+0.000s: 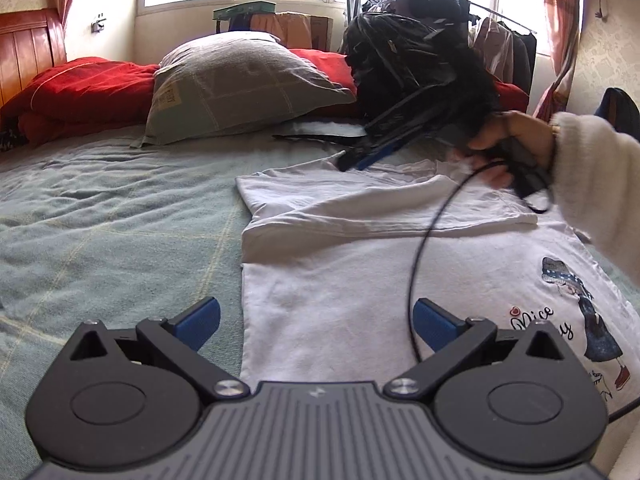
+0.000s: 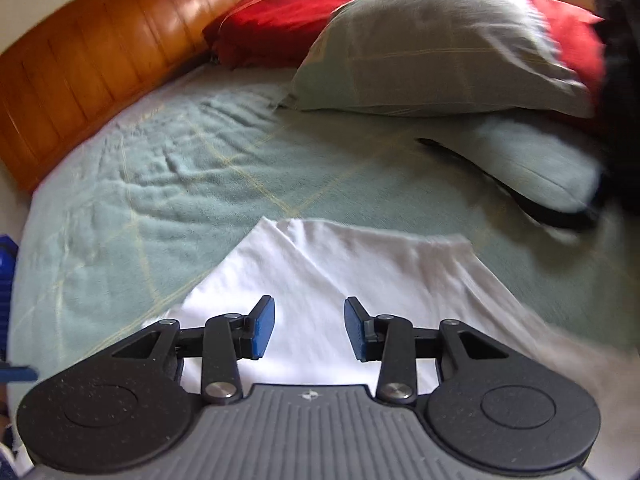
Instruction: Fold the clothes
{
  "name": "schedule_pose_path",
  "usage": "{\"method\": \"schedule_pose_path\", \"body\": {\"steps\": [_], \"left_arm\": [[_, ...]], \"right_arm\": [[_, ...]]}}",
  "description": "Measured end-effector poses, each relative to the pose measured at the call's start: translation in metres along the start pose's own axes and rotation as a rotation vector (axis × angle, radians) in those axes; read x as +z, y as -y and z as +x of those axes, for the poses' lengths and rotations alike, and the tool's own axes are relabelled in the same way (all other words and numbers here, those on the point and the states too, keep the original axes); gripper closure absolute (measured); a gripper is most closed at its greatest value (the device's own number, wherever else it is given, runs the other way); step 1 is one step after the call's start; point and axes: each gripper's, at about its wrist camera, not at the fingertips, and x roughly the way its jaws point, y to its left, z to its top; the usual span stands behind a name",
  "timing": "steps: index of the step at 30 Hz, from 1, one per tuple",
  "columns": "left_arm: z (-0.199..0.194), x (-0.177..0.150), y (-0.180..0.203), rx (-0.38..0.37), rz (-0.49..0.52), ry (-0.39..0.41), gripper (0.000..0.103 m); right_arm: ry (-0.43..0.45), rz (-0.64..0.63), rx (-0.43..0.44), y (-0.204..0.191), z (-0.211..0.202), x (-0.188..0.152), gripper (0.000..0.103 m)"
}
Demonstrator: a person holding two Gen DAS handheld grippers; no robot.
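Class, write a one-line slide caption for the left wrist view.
Left tool open above a partly folded white T-shirt on a green bedspread; right tool at the shirt's far edge.

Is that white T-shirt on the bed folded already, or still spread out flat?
Partly folded. The white T-shirt has its far part doubled over in a thick layered band, while the near part with the cartoon print lies flat.

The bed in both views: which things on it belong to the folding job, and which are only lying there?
Belongs to the job:
- white cotton T-shirt with a cartoon girl print
- left gripper, open
- right gripper, open

Only lying about:
- grey-green checked pillow
- red quilt
- black backpack
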Motion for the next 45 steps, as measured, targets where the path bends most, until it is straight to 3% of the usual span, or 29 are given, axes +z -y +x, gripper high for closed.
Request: {"method": "schedule_pose_path", "body": {"steps": [6,11,16,20,22,24,25,32,45], "left_arm": [[0.002,0.003,0.021,-0.043,0.054,-0.002,0.001],[0.002,0.007,0.037,-0.086,0.072,0.009,0.001],[-0.001,0.009,0.051,-0.106,0.088,0.018,0.001],[-0.007,0.008,0.055,-0.098,0.083,0.027,0.001],[-0.009,0.008,0.055,-0.087,0.081,0.026,0.001],[-0.011,0.008,0.054,-0.078,0.081,0.026,0.001],[-0.012,0.008,0.053,-0.075,0.081,0.026,0.001],[-0.01,0.008,0.05,-0.066,0.077,0.024,0.001],[-0.01,0.008,0.048,-0.066,0.086,0.025,0.001]], "right_arm": [[0.075,0.273,-0.047,0.045,-0.092,-0.078,0.055],[0.151,0.517,-0.087,0.071,-0.151,-0.158,0.044],[0.23,0.788,-0.048,0.101,-0.159,-0.213,0.042],[0.361,0.951,-0.019,0.114,-0.153,-0.23,0.043],[0.386,0.953,-0.079,0.112,-0.15,-0.226,0.05],[0.389,0.936,-0.154,0.108,-0.146,-0.22,0.069],[0.375,0.917,-0.19,0.106,-0.145,-0.217,0.084],[0.343,0.815,-0.28,0.099,-0.159,-0.202,0.089],[0.266,0.79,-0.365,0.087,-0.172,-0.207,0.087]]}}
